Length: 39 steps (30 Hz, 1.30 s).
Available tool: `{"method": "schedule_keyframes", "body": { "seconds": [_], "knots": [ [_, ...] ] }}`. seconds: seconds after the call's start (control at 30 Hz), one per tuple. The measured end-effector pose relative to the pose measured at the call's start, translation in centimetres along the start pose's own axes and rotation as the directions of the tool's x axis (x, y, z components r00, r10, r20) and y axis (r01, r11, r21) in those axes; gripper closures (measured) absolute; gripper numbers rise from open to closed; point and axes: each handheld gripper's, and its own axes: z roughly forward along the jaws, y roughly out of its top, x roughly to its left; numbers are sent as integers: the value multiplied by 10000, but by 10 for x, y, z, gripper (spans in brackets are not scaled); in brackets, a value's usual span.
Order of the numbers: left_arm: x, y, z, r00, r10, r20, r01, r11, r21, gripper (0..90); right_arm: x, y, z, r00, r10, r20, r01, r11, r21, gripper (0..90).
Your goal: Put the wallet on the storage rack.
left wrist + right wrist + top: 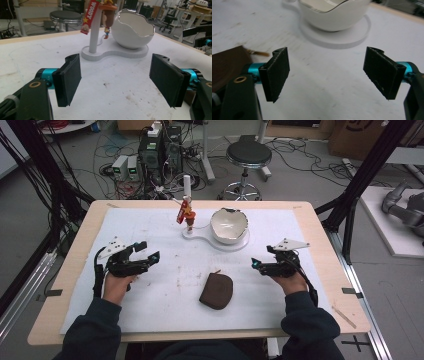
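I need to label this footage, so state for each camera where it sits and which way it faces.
High view: above the person's side, looking forward and down on the table; forearms, left gripper, right gripper.
Left gripper view: between open jaws toward the white stand.
Right gripper view: toward the bowl; brown pouch.
Shared: the bowl.

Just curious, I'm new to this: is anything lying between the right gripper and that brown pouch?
Nothing visible does. The right gripper is open beside the brown pouch, with bare white mat between them.
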Motion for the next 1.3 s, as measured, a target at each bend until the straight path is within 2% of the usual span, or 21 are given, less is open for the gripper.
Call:
{"method": "schedule_keyframes", "body": {
  "seconds": [0.07, 0.13, 0.2, 0.23, 0.27, 0.4, 0.53, 0.57, 0.7, 0.73, 0.83, 0.87, 0.93, 0.97, 1.0, 1.1, 1.17, 1.27, 1.3],
  "knots": [
    [-4, 0, 3, 9999, 57, 97, -58, 10000, 71, 253, 8, -1, 8, 9986, 9, -534, 2, 9998, 218, 215],
    [-9, 0, 7, 9997, 69, 233, -73, 9999, 139, 254, 17, -3, 17, 9926, -22, -1218, 85, 9987, 507, 215],
    [-12, 0, 11, 9993, 48, 375, -56, 9998, 211, 253, 26, -4, 23, 9874, -173, -1571, 306, 9961, 827, 215],
    [-14, -1, 13, 9992, 40, 407, -50, 9997, 247, 254, 33, -5, 27, 9778, -250, -2081, 449, 9948, 913, 215],
    [-15, -1, 15, 9990, 19, 437, -31, 9996, 288, 254, 33, -5, 27, 9778, -250, -2081, 449, 9948, 913, 215],
    [-15, -2, 19, 9989, -5, 469, -12, 9993, 363, 254, 41, -6, 34, 9616, -275, -2732, 563, 9936, 981, 215],
    [-14, -3, 20, 9988, -19, 496, -5, 9989, 476, 254, 50, -7, 42, 9412, -291, -3366, 697, 9916, 1092, 215],
    [-15, -3, 20, 9986, 17, 537, -45, 9987, 514, 254, 56, -7, 46, 9363, -326, -3496, 813, 9888, 1255, 215],
    [-20, -4, 22, 9974, 164, 701, -211, 9976, 665, 254, 64, -7, 50, 9329, -457, -3572, 1056, 9831, 1498, 218],
    [-20, -4, 22, 9972, 190, 729, -243, 9971, 726, 254, 64, -7, 50, 9308, -490, -3622, 1095, 9828, 1485, 245],
    [-23, -5, 25, 9963, 168, 847, -246, 9955, 913, 254, 61, -6, 51, 9040, -327, -4263, 1134, 9797, 1654, 410],
    [-24, -6, 26, 9961, 70, 878, -149, 9959, 894, 254, 62, -6, 51, 8993, -325, -4361, 1154, 9795, 1650, 412],
    [-25, -7, 29, 9951, -31, 989, -66, 9952, 980, 254, 62, -5, 51, 8997, -368, -4350, 1208, 9785, 1671, 424],
    [-25, -7, 31, 9943, -83, 1067, -24, 9950, 999, 254, 63, -5, 50, 9020, -613, -4273, 1422, 9768, 1601, 433],
    [-26, -7, 33, 9935, -117, 1130, -3, 9944, 1057, 254, 63, -5, 50, 9020, -613, -4273, 1422, 9768, 1601, 433],
    [-28, -8, 42, 9912, -263, 1295, 92, 9913, 1309, 254, 70, -3, 47, 9060, -1579, -3926, 2211, 9677, 1210, 455],
    [-30, -9, 48, 9880, -381, 1497, 152, 9884, 1510, 254, 71, -2, 47, 9054, -1738, -3874, 2350, 9650, 1162, 459],
    [-34, -10, 59, 9796, -646, 1902, 282, 9817, 1882, 254, 72, -2, 46, 9065, -1901, -3771, 2471, 9629, 1086, 464],
    [-37, -11, 64, 9768, -683, 2028, 253, 9779, 2075, 254, 70, -2, 47, 9080, -1539, -3897, 2169, 9684, 1229, 454]
  ]
}}
